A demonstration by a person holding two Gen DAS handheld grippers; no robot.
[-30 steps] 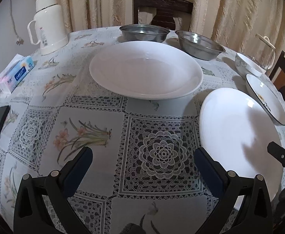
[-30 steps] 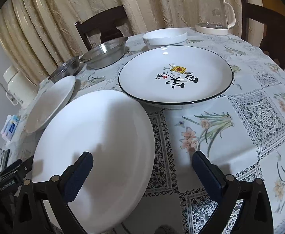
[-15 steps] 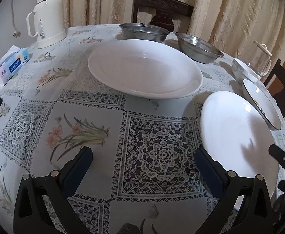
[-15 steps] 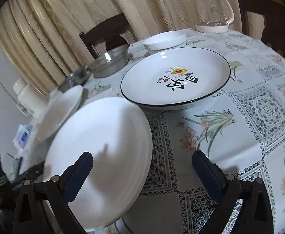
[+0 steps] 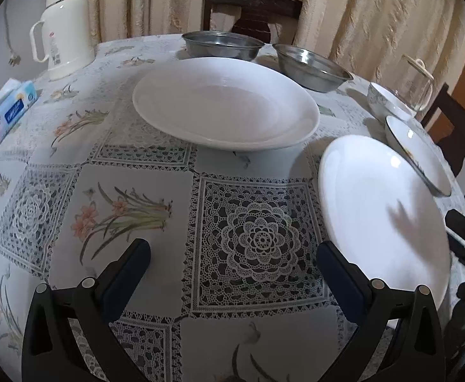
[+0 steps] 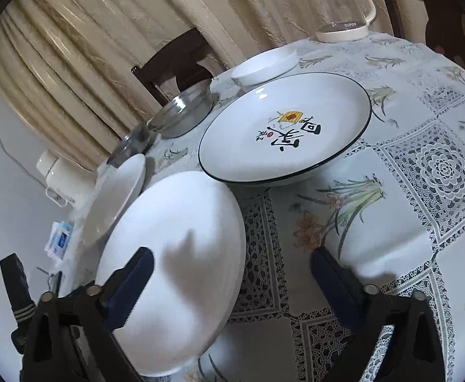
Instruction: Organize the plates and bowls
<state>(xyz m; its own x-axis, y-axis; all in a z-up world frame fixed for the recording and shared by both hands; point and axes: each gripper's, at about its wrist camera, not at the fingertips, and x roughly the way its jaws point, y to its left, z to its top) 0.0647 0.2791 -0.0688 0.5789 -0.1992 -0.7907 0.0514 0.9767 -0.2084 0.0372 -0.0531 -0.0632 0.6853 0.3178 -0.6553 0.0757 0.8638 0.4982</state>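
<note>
Round table [image 5: 143, 191] under a lace-and-flower cloth, cream curtains [image 5: 375, 16] and dark chairs [image 5: 251, 6] behind. Left gripper [image 5: 232, 270] jaws wide apart, holding nothing, over bare cloth; right gripper [image 6: 232, 273] equally wide, empty, its left finger [image 6: 130, 283] over the flat white plate [image 6: 181, 238]. At 12 o'clock of that a black-rimmed plate [image 6: 283, 130]; big white dish [image 5: 226, 105] at 10. Far side: two steel bowls [image 5: 223, 44], one small white bowl [image 6: 264, 63], a glass kettle [image 6: 340, 3], a thermos [image 5: 63, 22], a tissue pack [image 5: 9, 111].
</note>
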